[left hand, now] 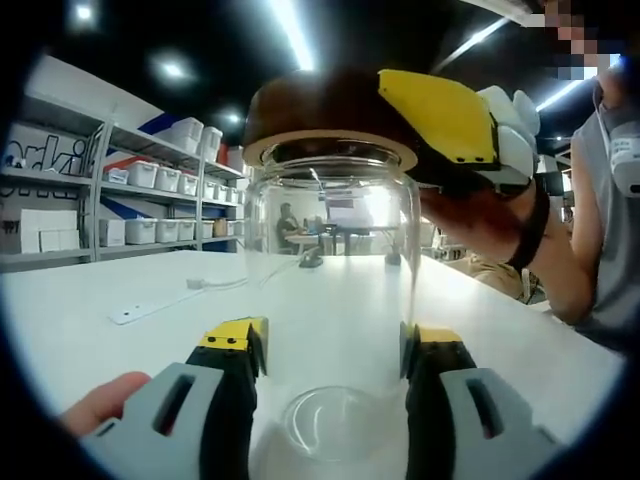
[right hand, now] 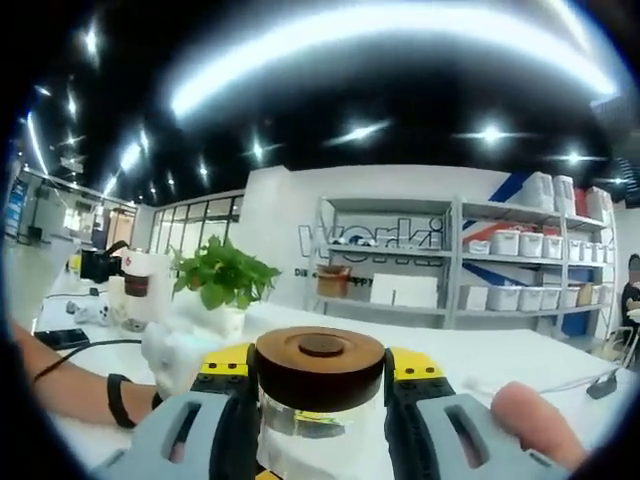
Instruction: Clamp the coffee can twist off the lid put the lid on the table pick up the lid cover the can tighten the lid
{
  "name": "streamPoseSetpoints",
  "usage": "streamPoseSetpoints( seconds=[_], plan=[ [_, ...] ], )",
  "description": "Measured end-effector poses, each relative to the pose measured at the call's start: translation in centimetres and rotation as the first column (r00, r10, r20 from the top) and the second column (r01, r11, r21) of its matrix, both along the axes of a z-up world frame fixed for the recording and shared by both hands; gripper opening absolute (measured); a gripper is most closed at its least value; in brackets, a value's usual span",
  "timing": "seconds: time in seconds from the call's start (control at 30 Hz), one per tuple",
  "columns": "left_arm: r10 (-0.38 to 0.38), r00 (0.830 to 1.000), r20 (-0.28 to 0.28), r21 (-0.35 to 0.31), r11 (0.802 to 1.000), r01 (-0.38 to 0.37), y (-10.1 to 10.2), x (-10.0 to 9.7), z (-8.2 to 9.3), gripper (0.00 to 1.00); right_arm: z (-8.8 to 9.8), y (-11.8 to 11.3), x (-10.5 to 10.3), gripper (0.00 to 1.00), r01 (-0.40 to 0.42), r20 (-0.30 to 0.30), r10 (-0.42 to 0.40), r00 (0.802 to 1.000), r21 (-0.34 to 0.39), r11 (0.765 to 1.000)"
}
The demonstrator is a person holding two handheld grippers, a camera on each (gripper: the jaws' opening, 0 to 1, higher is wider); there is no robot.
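Observation:
A clear glass coffee can (left hand: 333, 260) stands upright on the white table (left hand: 120, 340). My left gripper (left hand: 333, 350) is shut on its lower body, one jaw against each side wall. A dark brown round lid (left hand: 320, 110) sits on the can's mouth. The right gripper (left hand: 440, 115) comes in from the right and clasps the lid with its yellow pads. In the right gripper view the lid (right hand: 320, 360) is squeezed between the jaws of my right gripper (right hand: 320, 385), with the glass can (right hand: 320, 425) below it.
A white strip with a cable (left hand: 135, 313) lies on the table at the left. Shelves with white bins (left hand: 150, 175) line the far wall. A potted plant (right hand: 222, 275) and small items stand on the table. The person's arm (left hand: 560, 270) is at the right.

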State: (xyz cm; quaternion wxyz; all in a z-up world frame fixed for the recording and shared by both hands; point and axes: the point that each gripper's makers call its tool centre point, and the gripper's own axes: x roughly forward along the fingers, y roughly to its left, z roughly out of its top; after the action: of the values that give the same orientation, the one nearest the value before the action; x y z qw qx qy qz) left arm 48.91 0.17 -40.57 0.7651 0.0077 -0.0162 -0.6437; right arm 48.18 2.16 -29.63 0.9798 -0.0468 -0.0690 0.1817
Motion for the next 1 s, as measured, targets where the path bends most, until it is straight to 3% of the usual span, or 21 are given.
streamPoseSetpoints(
  seconds=[0.2, 0.53, 0.63, 0.77, 0.87, 0.93, 1.0],
  plan=[
    [0.001, 1.0, 0.001, 0.001, 1.0, -0.001, 0.0, 0.0, 0.0, 0.49, 0.1, -0.1, -0.1, 0.45, 0.035, 0.019, -0.035, 0.999, 0.003, 0.999],
    [0.002, 1.0, 0.002, 0.003, 1.0, -0.002, 0.0, 0.0, 0.0, 0.49, 0.0, -0.2, -0.1, 0.45, 0.026, 0.009, -0.026, 1.0, 0.035, 0.999],
    [0.003, 1.0, 0.002, 0.003, 1.0, -0.003, 0.0, 0.0, 0.0, 0.49, -0.1, -0.2, -0.1, 0.48, 0.012, 0.012, -0.012, 1.0, 0.019, 1.0],
    [0.002, 1.0, 0.002, 0.004, 1.0, -0.002, 0.0, 0.0, 0.0, 0.49, -0.1, 0.0, -0.6, 0.58, -0.081, 0.009, 0.081, 0.997, 0.047, 0.996],
    [0.003, 1.0, 0.003, 0.004, 1.0, -0.003, 0.0, 0.0, 0.0, 0.49, 0.3, -0.1, -0.6, 0.57, -0.226, 0.016, 0.225, 0.974, 0.044, 0.973],
    [0.004, 1.0, 0.003, 0.005, 1.0, -0.004, 0.0, 0.0, -0.1, 0.49, 0.6, -0.2, -0.3, 0.58, -0.358, -0.016, 0.36, 0.933, 0.087, 0.93],
    [0.004, 1.0, 0.003, 0.005, 1.0, -0.004, 0.0, 0.0, -0.1, 0.49, 1.7, -0.5, -0.6, 0.59, -0.479, -0.002, 0.484, 0.875, 0.146, 0.866]
  ],
)
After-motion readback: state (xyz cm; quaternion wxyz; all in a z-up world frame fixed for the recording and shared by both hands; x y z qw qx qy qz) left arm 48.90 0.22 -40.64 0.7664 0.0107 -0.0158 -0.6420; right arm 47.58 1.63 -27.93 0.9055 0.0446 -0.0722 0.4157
